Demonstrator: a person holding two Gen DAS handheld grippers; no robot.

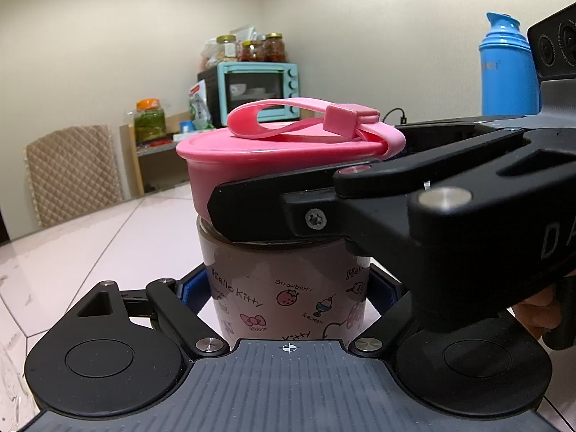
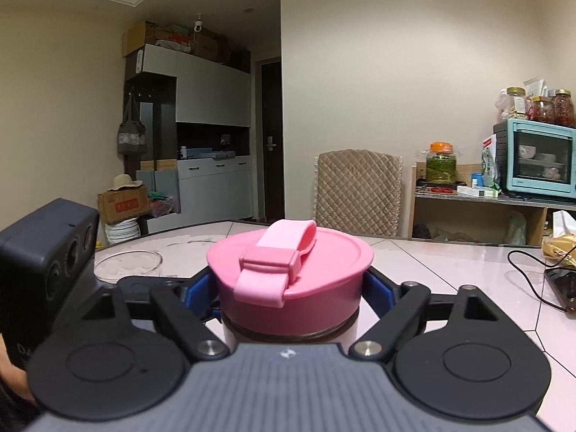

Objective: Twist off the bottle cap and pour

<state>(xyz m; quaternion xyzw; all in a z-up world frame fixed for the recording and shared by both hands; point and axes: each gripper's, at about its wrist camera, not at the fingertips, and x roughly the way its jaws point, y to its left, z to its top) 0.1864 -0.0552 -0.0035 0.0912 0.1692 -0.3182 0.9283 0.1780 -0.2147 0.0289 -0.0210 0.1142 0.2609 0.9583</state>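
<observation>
Left tool [image 1: 288,288] grips bottle [image 1: 288,288] — right tool [image 2: 289,284] clamps cap [image 2: 288,270].

Left gripper [image 1: 288,289]: held level and low, fingers closed against opposite sides of the bottle [image 1: 288,288] body, blue pads in contact with the wall.

Right gripper [image 2: 289,288]: held level and higher, fingers closed against opposite sides of the pink cap [image 2: 289,273], blue pads pressed to its skirt. In the left wrist view, its body enters from the right, one black finger [image 1: 273,212] lying across the lower cap edge. Part of a hand [image 1: 536,311] is visible behind it.
</observation>
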